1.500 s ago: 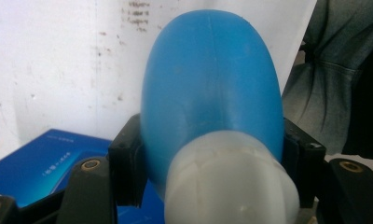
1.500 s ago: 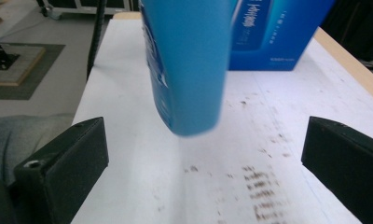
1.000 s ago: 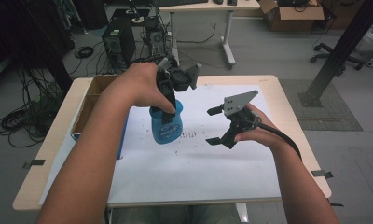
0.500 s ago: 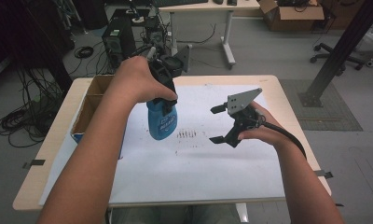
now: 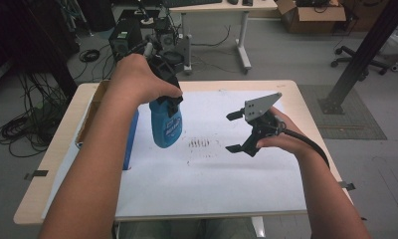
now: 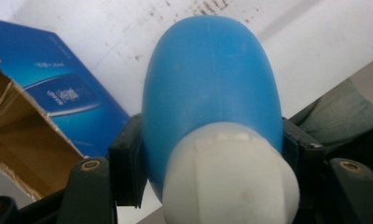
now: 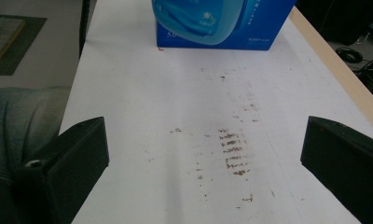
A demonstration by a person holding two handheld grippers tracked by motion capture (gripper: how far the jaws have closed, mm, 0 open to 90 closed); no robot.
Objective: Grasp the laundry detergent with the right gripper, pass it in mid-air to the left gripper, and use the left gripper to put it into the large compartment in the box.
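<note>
Hanging clear above the white sheet (image 5: 207, 174), left of its dark scuff marks (image 5: 199, 143): blue bottle (image 5: 165, 124), white cap end up in the left gripper (image 5: 167, 97). Seen from the left gripper view, clamped at the neck, jaws pressed to both sides of the blue body (image 6: 212, 88), white cap (image 6: 229, 182) nearest the camera, round base pointing down at the sheet. Left of the bottle and lower, at the sheet's left edge: blue carton (image 5: 130, 139), with an open brown cardboard box (image 5: 93, 112) against its far side. Right of the scuff marks: right gripper (image 5: 235, 132), held above the sheet, spread wide, nothing between the jaws. From the right gripper view, scuff marks (image 7: 233, 149) lay between the parted jaws, blue carton (image 7: 222, 23) beyond them.
</note>
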